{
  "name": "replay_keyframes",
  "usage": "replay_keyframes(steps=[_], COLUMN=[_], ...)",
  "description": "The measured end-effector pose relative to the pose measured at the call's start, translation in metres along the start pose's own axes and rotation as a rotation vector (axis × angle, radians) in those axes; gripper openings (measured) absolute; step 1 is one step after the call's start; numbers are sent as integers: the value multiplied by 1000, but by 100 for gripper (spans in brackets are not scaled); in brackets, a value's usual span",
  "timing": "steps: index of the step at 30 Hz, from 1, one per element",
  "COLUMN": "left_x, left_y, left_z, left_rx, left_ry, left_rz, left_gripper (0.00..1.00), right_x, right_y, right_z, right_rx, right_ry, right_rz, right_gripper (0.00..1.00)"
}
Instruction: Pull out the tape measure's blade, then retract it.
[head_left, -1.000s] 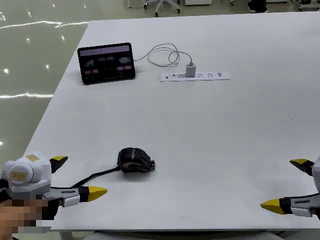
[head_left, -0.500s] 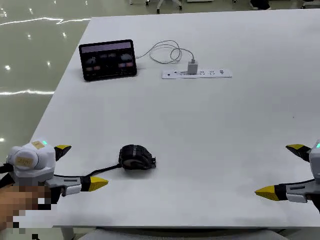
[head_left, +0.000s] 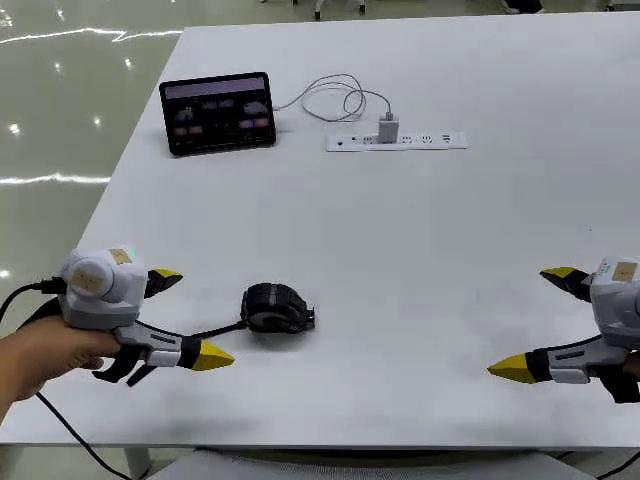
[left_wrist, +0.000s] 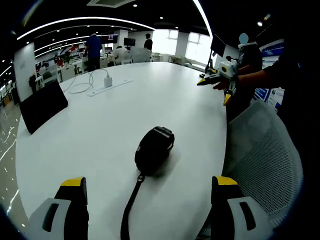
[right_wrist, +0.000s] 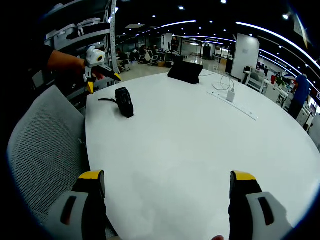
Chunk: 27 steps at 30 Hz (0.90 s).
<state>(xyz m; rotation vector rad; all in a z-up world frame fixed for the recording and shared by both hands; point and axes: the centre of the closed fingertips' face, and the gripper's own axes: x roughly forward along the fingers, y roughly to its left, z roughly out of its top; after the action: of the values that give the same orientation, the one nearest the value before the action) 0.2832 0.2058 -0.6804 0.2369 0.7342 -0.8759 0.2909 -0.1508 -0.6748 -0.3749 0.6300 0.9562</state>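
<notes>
1. Tape measure (head_left: 277, 308), black and rounded, lay on the white table (head_left: 420, 260) near the front edge, left of the middle, untouched by either tool.
2. Its black strap (head_left: 215, 330) trailed across the table from the case toward the left gripper (head_left: 195, 316).
3. The left gripper, held in a hand (head_left: 45, 350), hovered just beside the tape measure with its yellow-tipped jaws spread wide. In the left gripper view the case sat ahead, between the two jaws, and the strap ran back toward the camera.
4. The right gripper (head_left: 526, 321) hung well apart from it at the right front of the table, jaws likewise wide apart and holding nothing.
5. At the far side stood a dark tablet (head_left: 218, 112). Beside it lay a white power strip (head_left: 396, 141) with a charger (head_left: 388, 129) plugged in and a looped cable (head_left: 330, 100).
</notes>
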Motion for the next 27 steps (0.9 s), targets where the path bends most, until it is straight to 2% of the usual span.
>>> replay_keyframes(steps=[4, 8, 11, 14, 17, 27], left_x=[5, 12, 15, 19, 24, 42], left_y=[0, 1, 2, 2, 4, 2], left_z=[4, 8, 9, 22, 30, 39], left_rx=[23, 70, 91, 128, 149, 262], left_ry=[20, 60, 115, 111, 118, 181], left_rz=[-19, -47, -61, -67, -77, -119], left_gripper=[100, 100, 100, 99, 99, 98], right_x=[5, 13, 19, 25, 30, 49], right_y=[6, 12, 15, 19, 20, 28], right_z=[3, 4, 11, 16, 19, 28], right_rx=[-6, -21, -64, -68, -103, -141], right_ry=[4, 13, -9, -2, 0, 14], right_rz=[21, 46, 58, 76, 80, 134], right_gripper=[100, 100, 100, 100, 100, 100])
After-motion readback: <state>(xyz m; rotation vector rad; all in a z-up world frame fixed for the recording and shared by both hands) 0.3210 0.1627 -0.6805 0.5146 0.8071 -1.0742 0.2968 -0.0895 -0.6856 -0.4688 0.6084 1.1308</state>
